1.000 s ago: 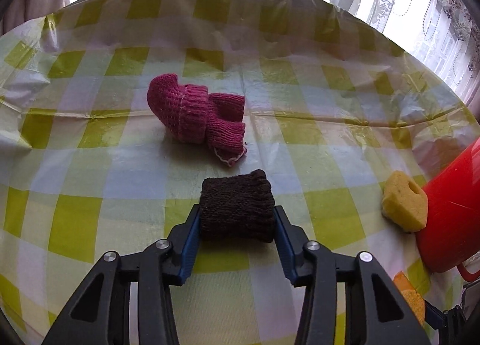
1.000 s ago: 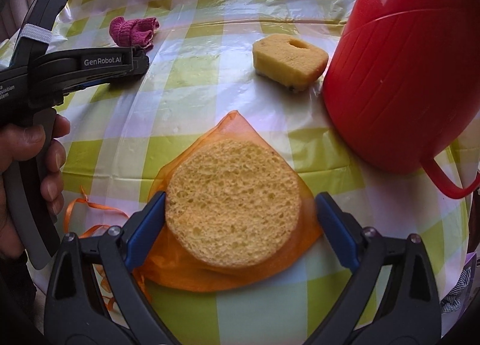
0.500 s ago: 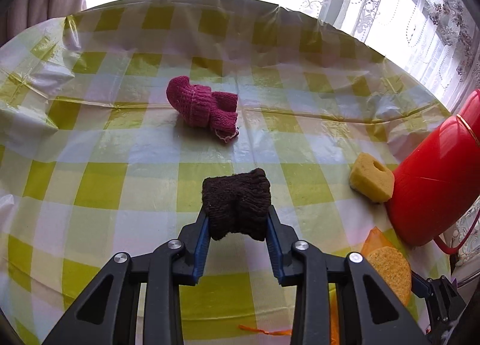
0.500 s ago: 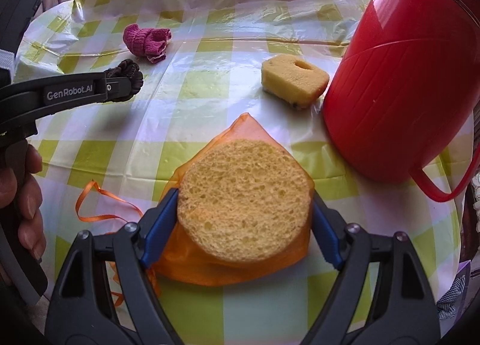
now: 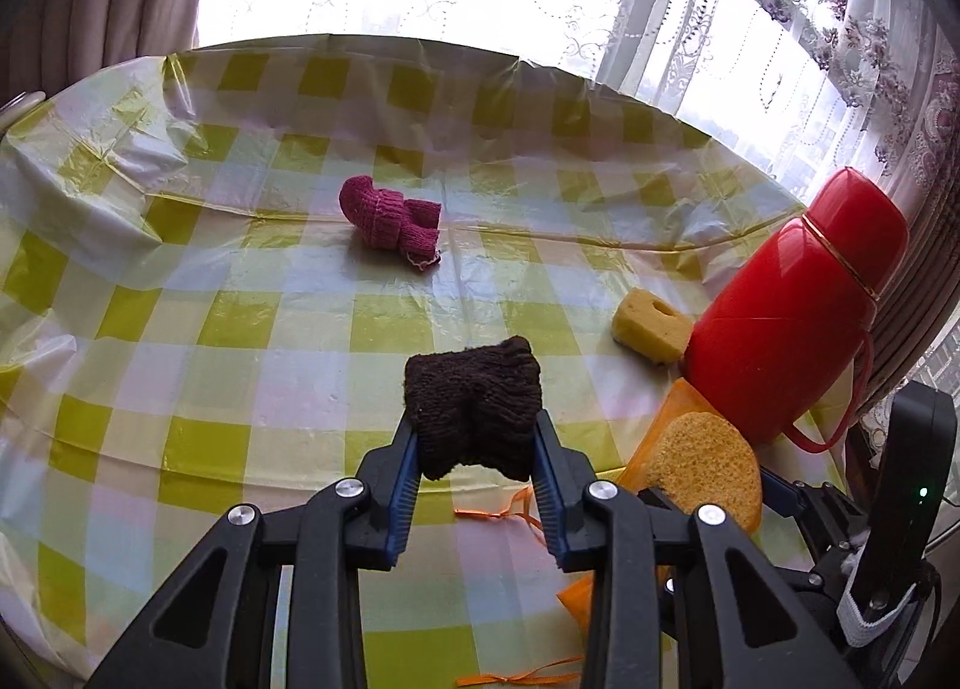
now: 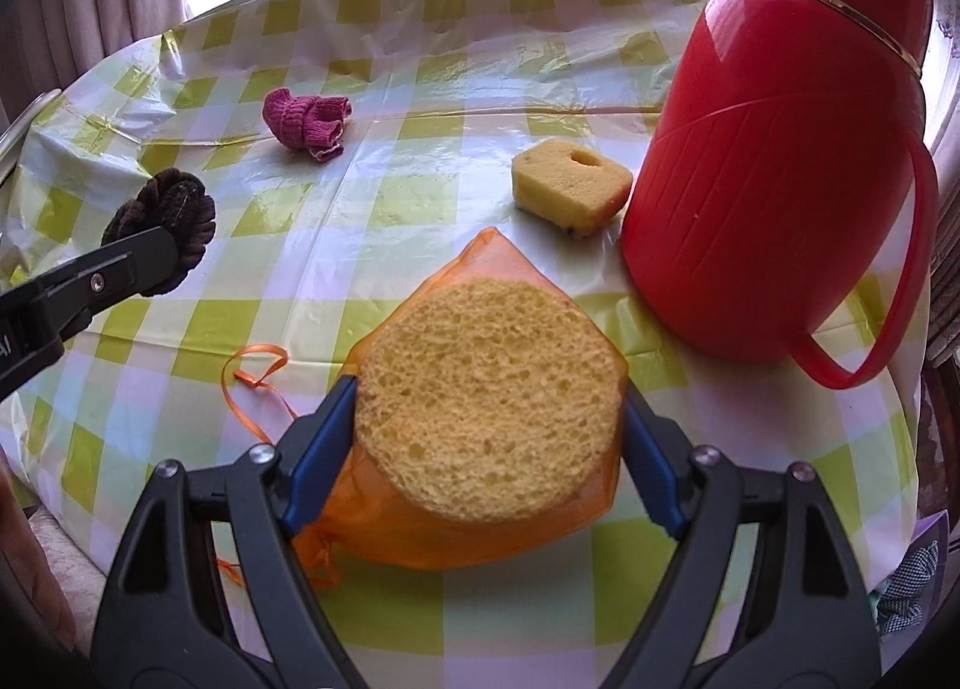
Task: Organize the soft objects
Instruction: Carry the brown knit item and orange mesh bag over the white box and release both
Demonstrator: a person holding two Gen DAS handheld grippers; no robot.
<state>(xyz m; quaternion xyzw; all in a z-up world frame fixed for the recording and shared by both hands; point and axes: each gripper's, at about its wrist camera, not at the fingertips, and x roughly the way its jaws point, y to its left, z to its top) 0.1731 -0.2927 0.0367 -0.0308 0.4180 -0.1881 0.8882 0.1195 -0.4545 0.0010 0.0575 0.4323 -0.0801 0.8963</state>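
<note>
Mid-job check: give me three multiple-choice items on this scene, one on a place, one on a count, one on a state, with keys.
1. The holed sponge lies:
A. beside the red flask
B. inside the orange bag
C. on the pink sock

2. Yellow sponges in view:
A. one
B. two
C. four

3. The dark sock is:
A. flat on the table
B. pinched in the left gripper
C. inside the flask

Answers: 1 A, it sits at the flask's base; 2 B, the holed one and the round sponge on the orange bag; 3 B, both pads squeeze it clear of the cloth.
</note>
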